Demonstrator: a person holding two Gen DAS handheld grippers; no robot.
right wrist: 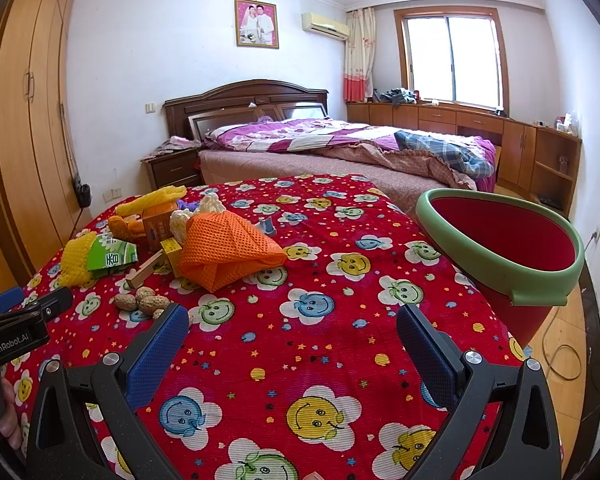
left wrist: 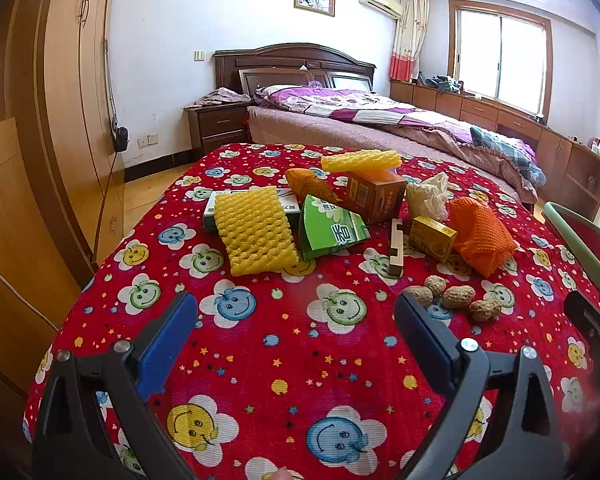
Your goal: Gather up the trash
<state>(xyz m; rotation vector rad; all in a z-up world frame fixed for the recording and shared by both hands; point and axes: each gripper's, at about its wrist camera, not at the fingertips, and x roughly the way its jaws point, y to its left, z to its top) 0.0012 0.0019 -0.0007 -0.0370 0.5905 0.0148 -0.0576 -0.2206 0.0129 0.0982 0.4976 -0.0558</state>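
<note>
While both grippers hover low over the table (left wrist: 300, 360), neither holds anything: left gripper (left wrist: 296, 320) is released, jaws wide apart, bare cloth between them; right gripper (right wrist: 292, 328) likewise spread wide, nothing between the pads. Trash sits in a cluster mid-frame in the left view: yellow foam net (left wrist: 254, 230) lying partly on a white-green box (left wrist: 211, 210), green carton (left wrist: 330, 226) just right of it, brown box (left wrist: 374, 194) behind, second yellow net (left wrist: 360, 160) at the far edge of the pile, white crumpled bag (left wrist: 428, 196), small yellow box (left wrist: 434, 236), orange mesh (left wrist: 480, 234) at right, wooden block (left wrist: 396, 246) between carton and yellow box. Four peanuts (left wrist: 456, 298) lie nearest, just beyond the left gripper's right finger. In the right view the same pile is at left of frame, peanuts (right wrist: 144, 302) touching or just behind the right gripper's left finger; can't tell which. Bin (right wrist: 500, 248), red inside with green rim, sits tilted at the table's right edge, right of frame, well apart from the pile. Left gripper's tip shows at the left edge of the right view.
</note>
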